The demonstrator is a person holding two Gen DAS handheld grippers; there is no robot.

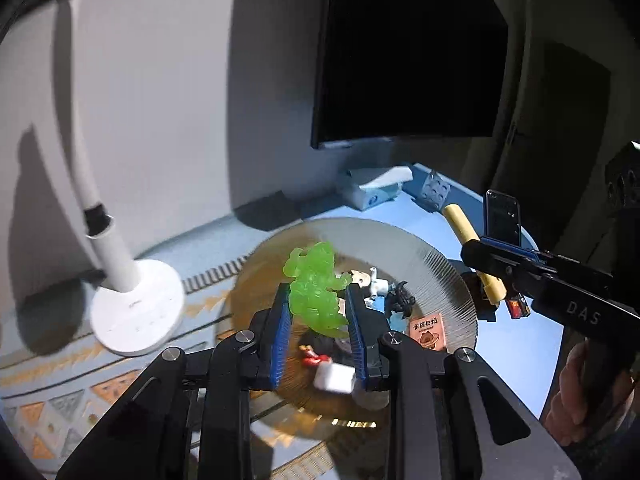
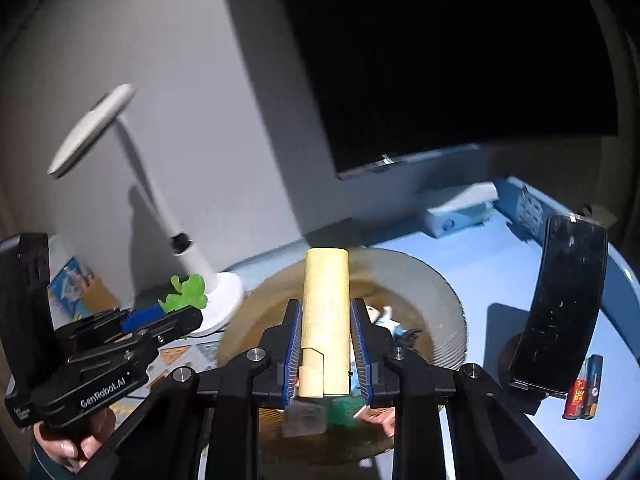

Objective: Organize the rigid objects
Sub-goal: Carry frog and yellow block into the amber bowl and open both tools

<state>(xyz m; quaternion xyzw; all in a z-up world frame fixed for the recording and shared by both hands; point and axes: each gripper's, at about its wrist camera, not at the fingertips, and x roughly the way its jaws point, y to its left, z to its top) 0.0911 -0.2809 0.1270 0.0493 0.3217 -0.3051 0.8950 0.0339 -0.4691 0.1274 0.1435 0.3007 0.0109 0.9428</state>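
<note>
My left gripper [image 1: 318, 300] is shut on a translucent green toy figure [image 1: 316, 288], held above a ribbed glass plate [image 1: 448, 268]. On the plate lie small figures [image 1: 376, 286], a black toy [image 1: 402, 300], a pink card [image 1: 428, 330], a red piece [image 1: 314, 358] and a white cube [image 1: 334, 378]. My right gripper [image 2: 325, 320] is shut on a pale yellow cylinder [image 2: 326, 312], also over the glass plate [image 2: 444, 308]. From the right wrist view the left gripper [image 2: 160, 312] with the green figure [image 2: 186, 290] shows at the left. The left wrist view catches the right gripper [image 1: 490, 258] holding the yellow cylinder [image 1: 464, 224].
A white desk lamp [image 1: 136, 312] stands left of the plate. A dark monitor [image 1: 408, 52] hangs behind. A tissue pack [image 1: 372, 188], a blue brick [image 1: 434, 190], a phone on a stand [image 2: 560, 312] and small batteries [image 2: 582, 394] sit on the blue table at the right.
</note>
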